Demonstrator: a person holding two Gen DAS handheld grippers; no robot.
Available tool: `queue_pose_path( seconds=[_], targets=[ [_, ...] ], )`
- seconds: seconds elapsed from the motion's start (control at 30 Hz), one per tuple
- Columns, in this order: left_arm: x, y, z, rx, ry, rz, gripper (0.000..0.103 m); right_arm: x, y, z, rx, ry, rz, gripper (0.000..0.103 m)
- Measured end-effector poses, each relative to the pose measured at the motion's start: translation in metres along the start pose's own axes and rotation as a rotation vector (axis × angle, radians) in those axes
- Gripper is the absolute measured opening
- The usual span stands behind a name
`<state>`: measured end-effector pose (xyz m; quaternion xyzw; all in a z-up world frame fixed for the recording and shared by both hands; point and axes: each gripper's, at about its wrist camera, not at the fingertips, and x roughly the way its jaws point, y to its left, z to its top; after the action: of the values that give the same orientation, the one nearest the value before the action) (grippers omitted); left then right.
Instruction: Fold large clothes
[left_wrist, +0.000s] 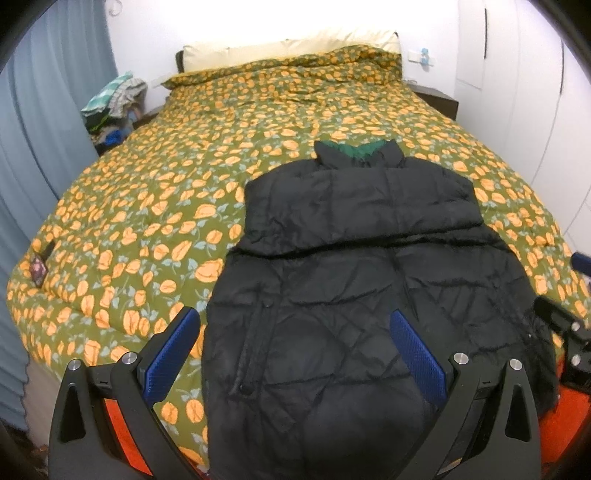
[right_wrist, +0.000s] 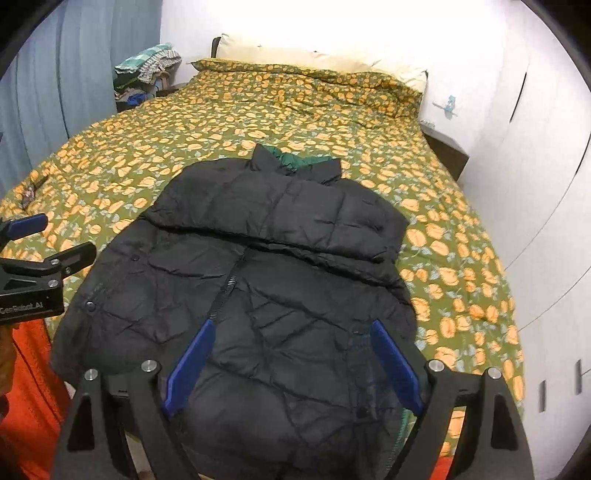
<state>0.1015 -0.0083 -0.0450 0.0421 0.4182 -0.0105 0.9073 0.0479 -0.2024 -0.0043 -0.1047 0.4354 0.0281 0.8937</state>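
Right wrist view: black puffer jacket (right_wrist: 258, 280) below spread, empty fingers (right_wrist: 192, 365).

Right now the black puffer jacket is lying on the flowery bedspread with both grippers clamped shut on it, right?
Not quite. The black puffer jacket does lie on the flowery bedspread, but both wrist views show the left gripper and right gripper wide open, gripping nothing.

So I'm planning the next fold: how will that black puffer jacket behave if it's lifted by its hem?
The black puffer jacket would likely flop and drape, since it is soft quilted fabric. Its puffy quilting suggests it's light for its bulk and may spring back from a fold. The smooth-looking shell could slip between open pads.
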Motion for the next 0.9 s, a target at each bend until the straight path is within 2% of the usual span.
queue_pose_path(
  seconds=[0.27, 0.9],
  targets=[
    [0.004, 0.001, -0.006, 0.005, 0.032, 0.011, 0.102, -0.011, -0.005, 0.006, -0.036, -0.032, -0.1, 0.088],
    [0.009, 0.005, -0.012, 0.014, 0.061, 0.029, 0.102, -0.019, -0.017, 0.006, -0.037, -0.05, -0.159, 0.088]
  ],
)
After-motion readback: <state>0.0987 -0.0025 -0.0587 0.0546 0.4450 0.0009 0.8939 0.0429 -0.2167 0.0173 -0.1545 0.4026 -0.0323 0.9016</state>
